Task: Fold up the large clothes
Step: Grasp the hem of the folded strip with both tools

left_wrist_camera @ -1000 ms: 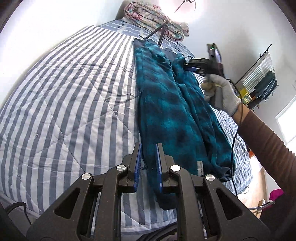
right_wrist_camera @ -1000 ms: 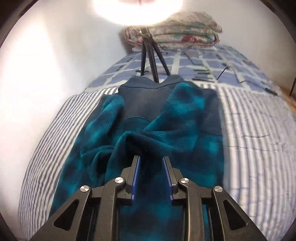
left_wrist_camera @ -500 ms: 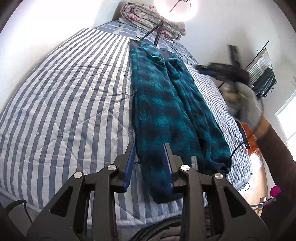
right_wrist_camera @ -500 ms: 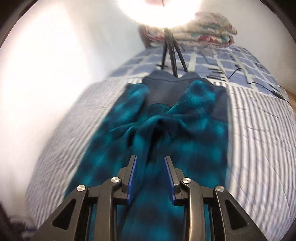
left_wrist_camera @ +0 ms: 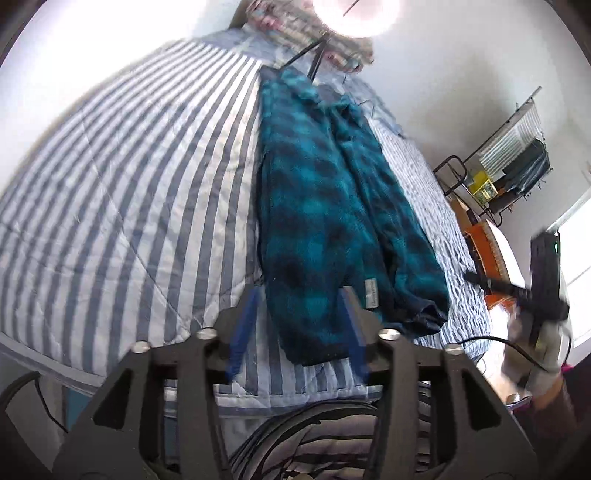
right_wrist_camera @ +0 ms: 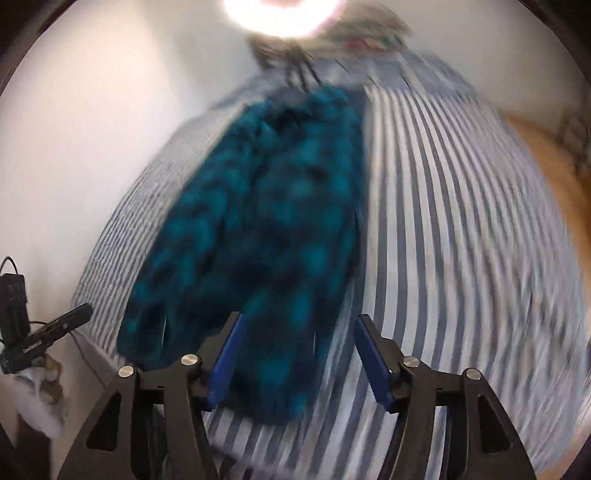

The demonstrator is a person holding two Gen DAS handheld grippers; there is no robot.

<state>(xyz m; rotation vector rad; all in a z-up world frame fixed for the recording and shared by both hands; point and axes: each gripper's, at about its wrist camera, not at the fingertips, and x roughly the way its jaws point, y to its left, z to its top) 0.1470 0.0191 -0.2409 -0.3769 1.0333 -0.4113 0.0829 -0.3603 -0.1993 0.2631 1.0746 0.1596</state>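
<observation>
A teal and black plaid fleece garment (left_wrist_camera: 325,206) lies folded lengthwise in a long strip on the striped bed (left_wrist_camera: 122,192). Its hem end is nearest me and a white label shows there. My left gripper (left_wrist_camera: 295,325) is open and empty, just above the hem. My right gripper (right_wrist_camera: 299,354) is open and empty, held back over the hem end of the garment (right_wrist_camera: 266,229). The right wrist view is blurred. The right gripper also shows at the right edge of the left wrist view (left_wrist_camera: 517,288).
A ring light on a tripod (left_wrist_camera: 317,55) stands at the head of the bed by stacked pillows (left_wrist_camera: 317,33). A rack with items (left_wrist_camera: 509,177) is against the right wall. Cables hang below the bed's near edge (left_wrist_camera: 303,435).
Both grippers have opened wide and pulled back from the garment toward the foot of the bed. The right gripper has let go of the fleece and swung far away from the collar end.
</observation>
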